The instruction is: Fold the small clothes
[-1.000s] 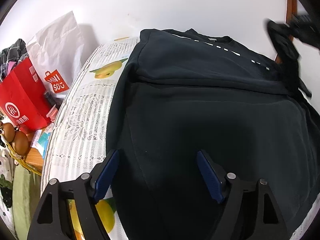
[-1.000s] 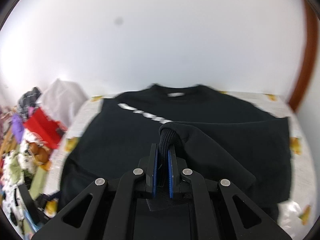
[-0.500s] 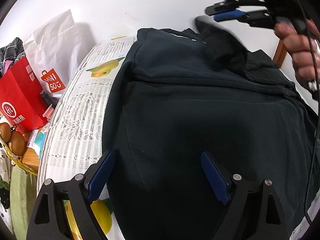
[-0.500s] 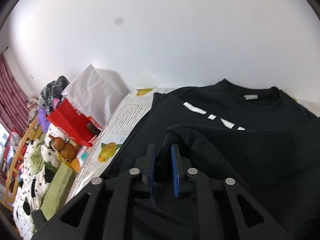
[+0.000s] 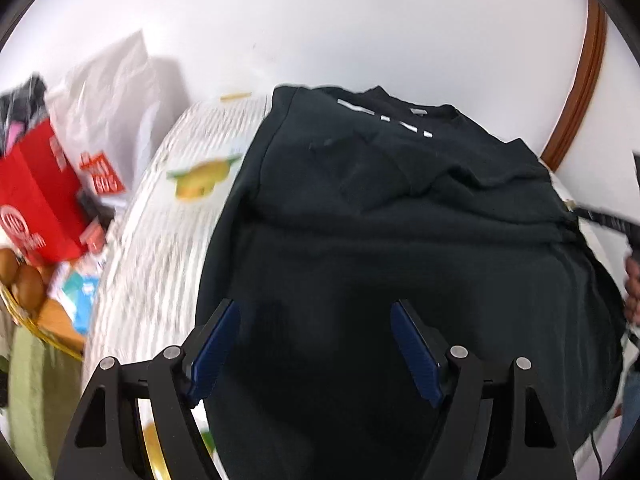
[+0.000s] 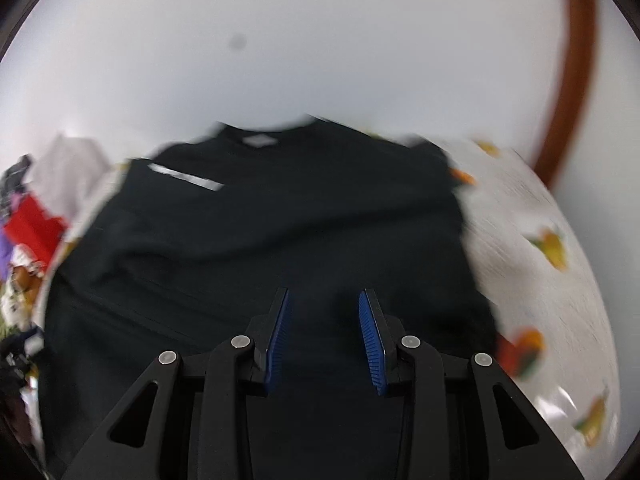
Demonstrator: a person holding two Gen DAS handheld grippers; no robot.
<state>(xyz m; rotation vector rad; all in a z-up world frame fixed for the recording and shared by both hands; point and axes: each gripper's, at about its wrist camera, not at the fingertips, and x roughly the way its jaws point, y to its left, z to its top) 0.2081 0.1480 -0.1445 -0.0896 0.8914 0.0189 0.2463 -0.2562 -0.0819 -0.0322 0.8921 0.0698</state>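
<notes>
Far left there's a pile of clutter: a red paper shopping bag with white print, a crinkly white plastic bag leaning on the wall behind it, and a couple of brown egg-looking things in a yellow-rimmed basket at the near left edge, too blurry to say more.

Next over is the white lace-pattern tablecloth with yellow fruit prints; it covers the table and shows on both sides of the garment.

The main thing is the black long-sleeve sweatshirt with a broken white stripe across the chest. It lies flat on the cloth, collar at the far side by the white wall, hem toward the near side. One sleeve is folded in across the chest, so there's a rumpled ridge running across the middle.

The left gripper hangs above the near left part of the sweatshirt, blue pads spread wide with the jaws closing, nothing pinched between them, just fabric below.

The right gripper is over the near middle of the sweatshirt, jaws opening, a clear gap between the blue pads and no cloth in them. So released. That view is pretty motion-smeared.

At the far right there's a brown wooden door frame, and in the left camera a bit of a person's hand at the right edge.
</notes>
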